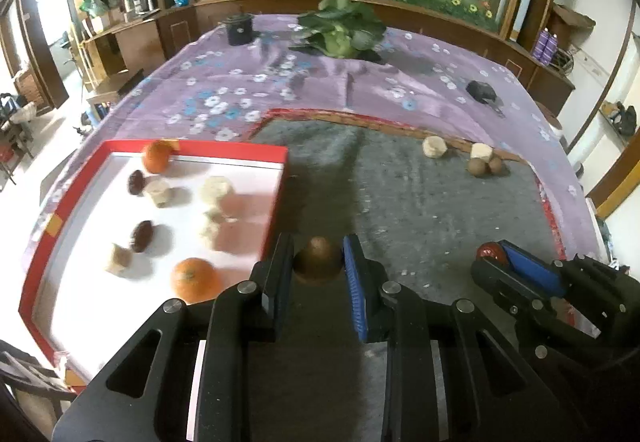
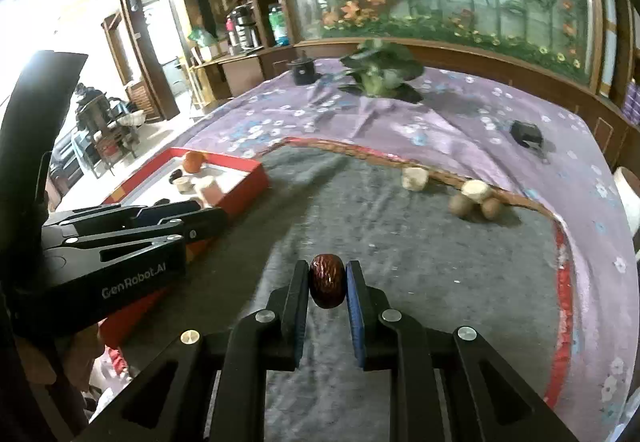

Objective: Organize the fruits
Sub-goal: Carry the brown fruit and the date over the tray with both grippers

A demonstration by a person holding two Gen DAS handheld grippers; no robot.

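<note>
My left fingers (image 1: 318,262) pinch a round brown fruit (image 1: 319,260) just right of the red tray (image 1: 216,153). My right fingers (image 2: 327,284) pinch a wrinkled date (image 2: 327,286) over the grey mat (image 2: 420,262). Either smooth fruit could slip out and roll away.

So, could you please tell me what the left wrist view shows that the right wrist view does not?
Only the left wrist view shows the left tool closed on a round brown fruit, plus the near orange in the red tray. Only the right wrist view shows the wrinkled dark red fruit squarely between the right tool's pads. Both share the grey mat, the tray and the pale and brown pieces at the mat's far edge.
</note>
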